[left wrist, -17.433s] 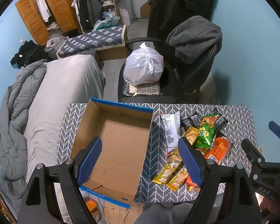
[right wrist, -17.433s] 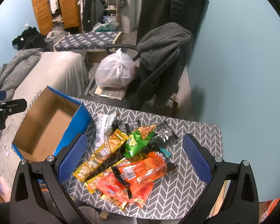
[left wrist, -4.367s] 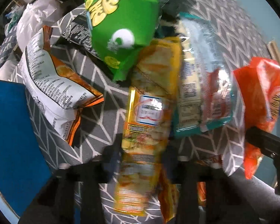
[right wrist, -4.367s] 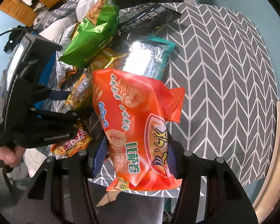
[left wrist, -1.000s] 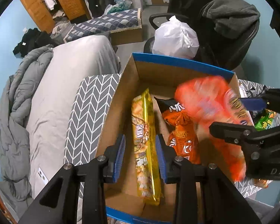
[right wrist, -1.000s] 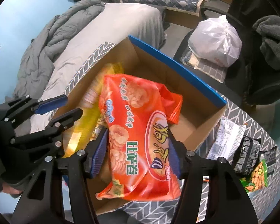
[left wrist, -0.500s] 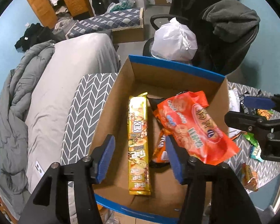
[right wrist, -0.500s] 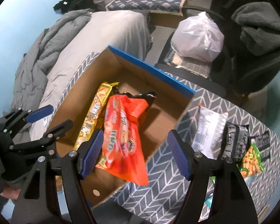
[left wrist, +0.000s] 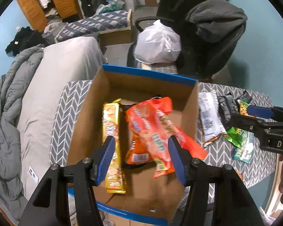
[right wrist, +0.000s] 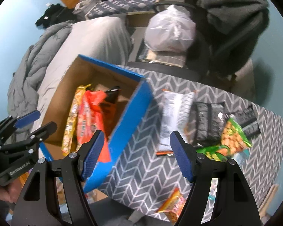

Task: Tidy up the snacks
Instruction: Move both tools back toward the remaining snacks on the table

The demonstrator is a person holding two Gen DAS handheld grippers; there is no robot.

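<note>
The cardboard box with a blue rim (left wrist: 149, 74) (right wrist: 135, 103) sits on the left of the table. Inside lie a long yellow snack pack (left wrist: 112, 137), a dark orange bag (left wrist: 136, 148) and on top a bright orange biscuit bag (left wrist: 160, 130) (right wrist: 88, 120). My left gripper (left wrist: 141, 154) is open and empty above the box. My right gripper (right wrist: 136, 154) is open and empty above the table by the box's right wall. On the table lie a white-backed bag (right wrist: 174, 116), black packets (right wrist: 207, 120), a green peanut bag (right wrist: 232, 133) and a small orange pack (right wrist: 171, 205).
The table has a grey chevron cover (right wrist: 141, 169). A chair with a white plastic bag (left wrist: 157, 46) and grey blanket (left wrist: 217, 17) stands behind it. A bed with grey bedding (left wrist: 37, 98) lies to the left.
Both grippers let go of their packs in the box; the orange biscuit bag has settled there. My right gripper has moved right, off the box and over the table. Both jaws have opened wider.
</note>
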